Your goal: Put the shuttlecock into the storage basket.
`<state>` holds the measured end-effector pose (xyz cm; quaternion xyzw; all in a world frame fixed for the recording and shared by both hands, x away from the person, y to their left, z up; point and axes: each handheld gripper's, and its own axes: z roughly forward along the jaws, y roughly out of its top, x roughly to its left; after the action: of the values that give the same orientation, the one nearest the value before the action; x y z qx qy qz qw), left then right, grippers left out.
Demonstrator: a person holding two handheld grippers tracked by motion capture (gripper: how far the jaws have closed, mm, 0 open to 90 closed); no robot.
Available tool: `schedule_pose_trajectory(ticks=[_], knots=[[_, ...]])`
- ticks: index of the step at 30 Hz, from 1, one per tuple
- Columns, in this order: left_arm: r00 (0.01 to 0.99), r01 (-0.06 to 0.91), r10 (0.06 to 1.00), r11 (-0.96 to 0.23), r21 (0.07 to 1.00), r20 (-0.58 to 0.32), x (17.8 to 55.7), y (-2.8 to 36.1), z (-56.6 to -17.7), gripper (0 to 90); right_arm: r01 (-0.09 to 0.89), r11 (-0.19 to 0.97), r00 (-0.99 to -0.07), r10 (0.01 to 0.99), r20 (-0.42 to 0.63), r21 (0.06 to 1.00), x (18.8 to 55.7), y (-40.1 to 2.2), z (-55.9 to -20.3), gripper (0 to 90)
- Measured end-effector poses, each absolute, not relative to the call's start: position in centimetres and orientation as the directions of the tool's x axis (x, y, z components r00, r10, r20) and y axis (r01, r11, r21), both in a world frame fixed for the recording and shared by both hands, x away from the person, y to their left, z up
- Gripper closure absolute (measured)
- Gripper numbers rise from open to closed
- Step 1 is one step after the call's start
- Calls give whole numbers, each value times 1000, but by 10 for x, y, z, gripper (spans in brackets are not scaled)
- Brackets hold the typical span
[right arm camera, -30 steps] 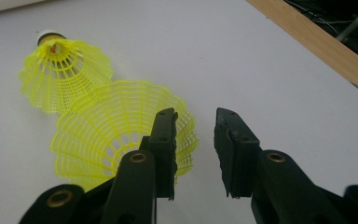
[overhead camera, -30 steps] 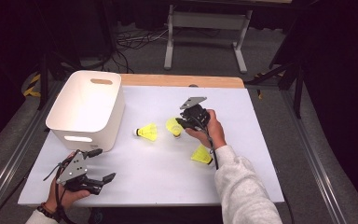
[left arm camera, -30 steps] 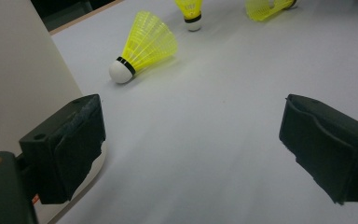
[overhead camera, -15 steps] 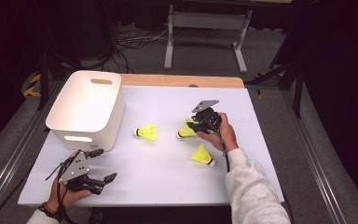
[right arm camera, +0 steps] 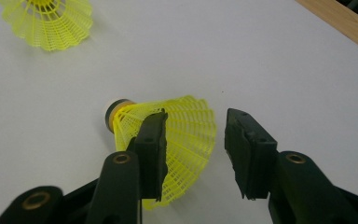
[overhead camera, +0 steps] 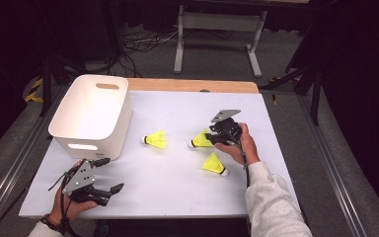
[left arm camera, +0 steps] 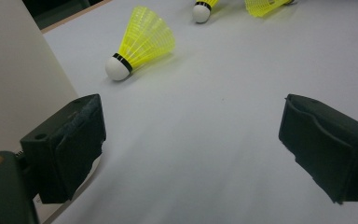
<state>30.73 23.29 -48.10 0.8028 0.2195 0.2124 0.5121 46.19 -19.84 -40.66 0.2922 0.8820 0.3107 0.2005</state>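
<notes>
Three yellow shuttlecocks lie on the white table (overhead camera: 177,187). One (overhead camera: 155,139) is near the bin, one (overhead camera: 201,140) is in the middle, and one (overhead camera: 214,164) lies nearer the person. My right gripper (overhead camera: 216,138) stands over the skirt of the middle shuttlecock (right arm camera: 186,126). Its jaws have just been opening: the left jaw lies over the mesh and the right jaw stands clear of it. The right gripper (right arm camera: 196,116) is open. My left gripper (overhead camera: 107,175) rests open at the table's front left, with nothing between its jaws (left arm camera: 191,100). The bin-side shuttlecock (left arm camera: 142,42) is ahead of it.
A white bin (overhead camera: 91,116) with handle slots stands at the table's left, and its wall (left arm camera: 14,70) is close beside the left gripper. A wooden strip (overhead camera: 192,85) runs along the table's far edge. Behind the table, cables and a metal stand (overhead camera: 217,29) are on the floor.
The right hand moved to the right, and the middle shuttlecock went with it. That shuttlecock now lies on the table under wider jaws. The left hand stayed still.
</notes>
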Motion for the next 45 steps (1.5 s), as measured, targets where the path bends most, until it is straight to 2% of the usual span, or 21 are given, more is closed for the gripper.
schedule_pose_trajectory(ticks=[22, 28, 31, 34, 37, 39, 45], knots=[[812, 137, 572, -381, 914, 116, 308, 233, -481, 81, 394, 593, -773, 627, -96, 702, 441, -215, -394, 535], [813, 136, 570, -383, 914, 118, 307, 234, -481, 81, 397, 597, -764, 636, -110, 697, 435, -213, -391, 467], [812, 137, 572, -380, 915, 117, 307, 234, -481, 81, 415, 581, -762, 643, -82, 700, 433, -213, -389, 457], [812, 133, 572, -382, 914, 120, 307, 234, -481, 81, 431, 584, -756, 650, -78, 687, 430, -212, -388, 389], [814, 134, 568, -384, 914, 120, 307, 234, -481, 81, 487, 555, -713, 699, -60, 675, 430, -211, -389, 235], [815, 133, 567, -384, 914, 120, 307, 234, -481, 81, 520, 546, -698, 715, -41, 657, 431, -209, -391, 220], [815, 132, 566, -384, 914, 121, 307, 233, -481, 81, 587, 562, -710, 704, 36, 583, 438, -201, -400, 287]])
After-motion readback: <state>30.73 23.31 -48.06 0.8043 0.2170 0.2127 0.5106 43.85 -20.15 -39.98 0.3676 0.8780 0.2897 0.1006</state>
